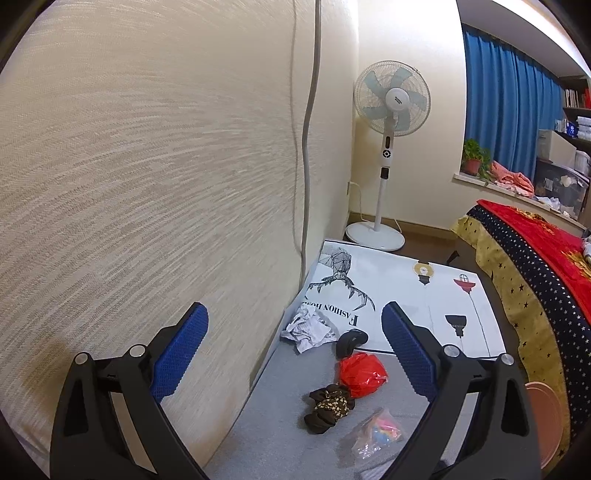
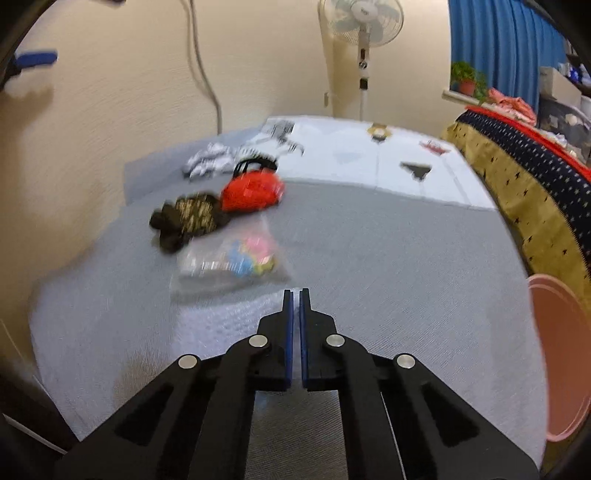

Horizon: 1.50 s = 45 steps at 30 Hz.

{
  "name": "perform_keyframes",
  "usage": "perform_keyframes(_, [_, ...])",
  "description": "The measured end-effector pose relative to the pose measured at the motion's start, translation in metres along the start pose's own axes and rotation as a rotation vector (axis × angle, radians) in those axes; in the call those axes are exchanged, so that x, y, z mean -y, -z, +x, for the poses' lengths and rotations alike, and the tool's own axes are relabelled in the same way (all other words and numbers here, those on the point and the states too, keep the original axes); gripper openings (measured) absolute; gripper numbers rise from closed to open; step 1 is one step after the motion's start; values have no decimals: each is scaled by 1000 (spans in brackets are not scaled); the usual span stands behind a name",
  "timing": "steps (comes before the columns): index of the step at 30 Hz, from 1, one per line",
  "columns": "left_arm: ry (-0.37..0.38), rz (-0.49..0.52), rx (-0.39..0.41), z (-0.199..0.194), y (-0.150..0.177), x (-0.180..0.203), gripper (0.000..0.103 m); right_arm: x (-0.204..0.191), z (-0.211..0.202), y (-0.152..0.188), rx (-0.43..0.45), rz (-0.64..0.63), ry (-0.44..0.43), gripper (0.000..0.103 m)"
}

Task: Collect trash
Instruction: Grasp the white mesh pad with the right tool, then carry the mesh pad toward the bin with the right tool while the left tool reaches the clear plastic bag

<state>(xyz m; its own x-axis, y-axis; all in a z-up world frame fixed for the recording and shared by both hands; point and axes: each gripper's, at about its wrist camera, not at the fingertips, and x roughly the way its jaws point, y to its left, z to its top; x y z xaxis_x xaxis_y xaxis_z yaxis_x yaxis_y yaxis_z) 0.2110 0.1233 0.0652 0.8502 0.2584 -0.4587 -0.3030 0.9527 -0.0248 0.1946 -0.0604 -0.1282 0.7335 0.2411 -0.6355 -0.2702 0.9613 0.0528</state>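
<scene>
Approaching the trash on the grey mat [image 2: 369, 240], the right gripper [image 2: 296, 295], fingers pressed together and empty, needs opening over the clear plastic bag [image 2: 231, 264] at frame centre-left, while the left gripper [image 1: 295, 325] hangs wide open, holding nothing.

The left wrist camera sits high and hard against the textured cream wall [image 1: 147, 166], which fills the half of the view beside its wide-spread blue-padded left gripper [image 1: 295, 325]. It looks forward and down along the grey fabric mat [image 1: 280, 435].

The right wrist camera rides lower and nearer the mat [image 2: 369, 240], facing the same way over its closed right gripper [image 2: 295, 295] (this view is motion-blurred).

Both share the crumpled red plastic bag [image 1: 362, 373] [image 2: 255, 192], the clear bag of coloured bits [image 1: 376, 434] [image 2: 236, 258], the white pedestal fan [image 1: 391, 98] [image 2: 364, 16] ahead and the blue curtain [image 1: 509, 110] [image 2: 506, 44].
</scene>
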Motion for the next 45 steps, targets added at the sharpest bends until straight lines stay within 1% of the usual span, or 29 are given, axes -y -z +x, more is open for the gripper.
perform_keyframes(5, [-2, -9, -3, 2, 1, 0, 92, 22, -26, -34, 81, 21, 41, 3])
perform_keyframes(8, [4, -6, 6, 3, 2, 1, 92, 36, -46, -55, 128, 4, 70, 3])
perform_keyframes(10, [20, -9, 9, 3, 5, 4, 92, 46, -62, -69, 163, -21, 95, 3])
perform_keyframes(12, [52, -18, 8, 4, 8, 8, 92, 57, -77, -79, 179, -33, 115, 3])
perform_keyframes(15, [101, -42, -26, 9, 21, 24, 92, 78, -103, -92, 186, -34, 141, 3])
perform_keyframes(18, [121, -77, -66, 16, 39, 41, 92, 92, -123, -92, 198, -28, 150, 3])
perform_keyframes(20, [104, -71, -69, 21, 57, 59, 92, 105, -136, -88, 221, -16, 164, 3])
perform_keyframes(22, [77, -47, -54, 28, 75, 74, 92, 116, -142, -85, 228, 16, 168, 3])
perform_keyframes(23, [60, -32, -59, 34, 85, 81, 92, 123, -144, -83, 225, 41, 166, 3])
perform_keyframes(28, [36, -21, -122, 60, 128, 100, 92, 155, -151, -74, 218, 86, 174, 3])
perform_keyframes(30, [27, 24, -155, 72, 144, 108, 92, 167, -154, -72, 214, 98, 184, 3])
perform_keyframes(32, [17, 60, -176, 82, 153, 111, 92, 180, -155, -69, 208, 115, 199, 3])
perform_keyframes(34, [12, 64, -195, 90, 159, 111, 92, 190, -155, -67, 198, 133, 212, 3])
perform_keyframes(36, [9, 53, -238, 99, 160, 109, 90, 197, -154, -66, 191, 147, 221, 3])
perform_keyframes(37, [11, 43, -261, 103, 161, 107, 88, 199, -153, -66, 188, 152, 223, 3])
perform_keyframes(40, [31, 30, -310, 112, 163, 105, 77, 202, -150, -66, 182, 157, 222, 3])
perform_keyframes(41, [38, 29, -315, 113, 164, 106, 70, 201, -149, -67, 181, 154, 221, 3])
perform_keyframes(42, [47, 27, -319, 114, 165, 106, 61, 199, -149, -67, 181, 151, 219, 3])
perform_keyframes(43, [58, 23, -323, 114, 166, 105, 56, 197, -148, -68, 181, 145, 217, 3])
perform_keyframes(44, [72, 18, -321, 114, 166, 105, 42, 195, -147, -68, 183, 139, 215, 3])
perform_keyframes(45, [84, 15, -316, 114, 166, 105, 35, 193, -147, -68, 184, 133, 213, 3])
